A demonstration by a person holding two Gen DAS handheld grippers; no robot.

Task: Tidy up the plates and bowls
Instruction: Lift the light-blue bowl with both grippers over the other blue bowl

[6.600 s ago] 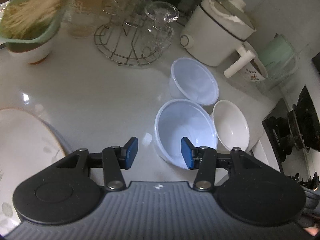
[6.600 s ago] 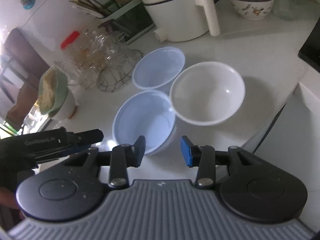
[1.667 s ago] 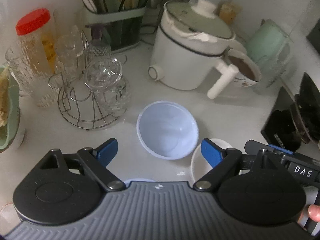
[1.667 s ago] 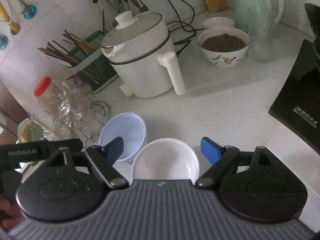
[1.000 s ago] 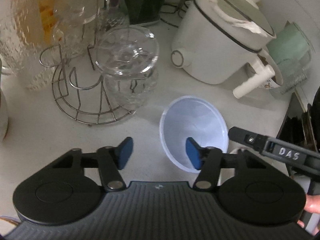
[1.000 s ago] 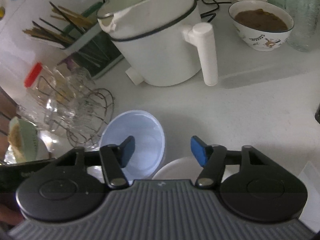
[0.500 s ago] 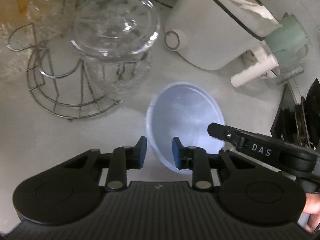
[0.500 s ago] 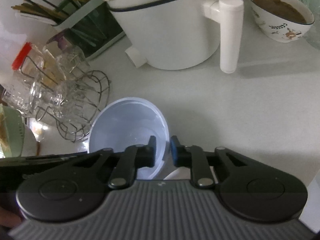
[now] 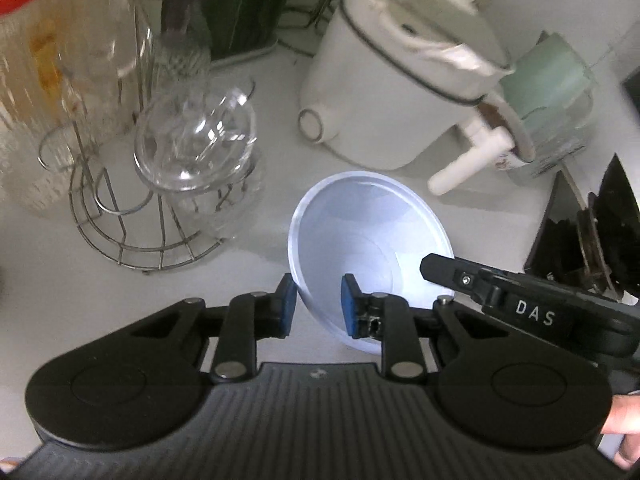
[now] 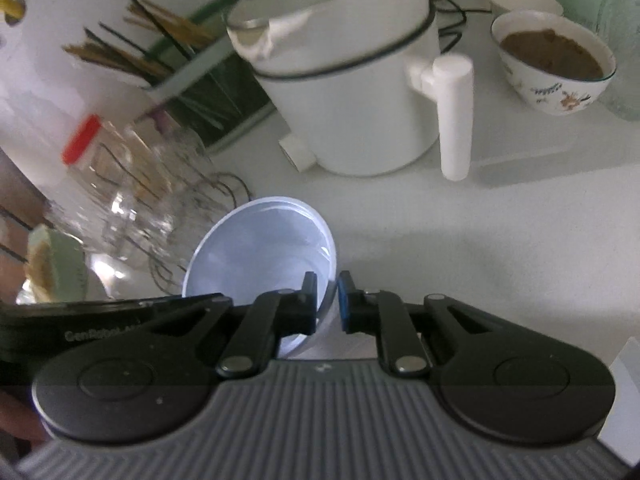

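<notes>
A pale blue plastic bowl (image 9: 372,232) sits tilted just above the white counter, gripped from two sides. My left gripper (image 9: 317,306) is shut on its near-left rim, one blue pad outside the wall and one inside. My right gripper (image 10: 327,304) is shut on the opposite rim of the same bowl (image 10: 260,248), its pads nearly touching across the thin wall. The right gripper's black finger (image 9: 500,292) reaches in from the right in the left wrist view. The left gripper's body (image 10: 100,316) crosses the lower left of the right wrist view.
Behind the bowl stands a white electric pot (image 9: 400,92) with a side handle (image 10: 454,120). A wire rack of glasses (image 9: 160,200) is to the left, and a patterned bowl of brown food (image 10: 556,64) sits far right. A black stove (image 9: 600,232) edges the right.
Both grippers went from open to shut on the blue bowl's rim. The bowl has tipped and come up a little off the counter.
</notes>
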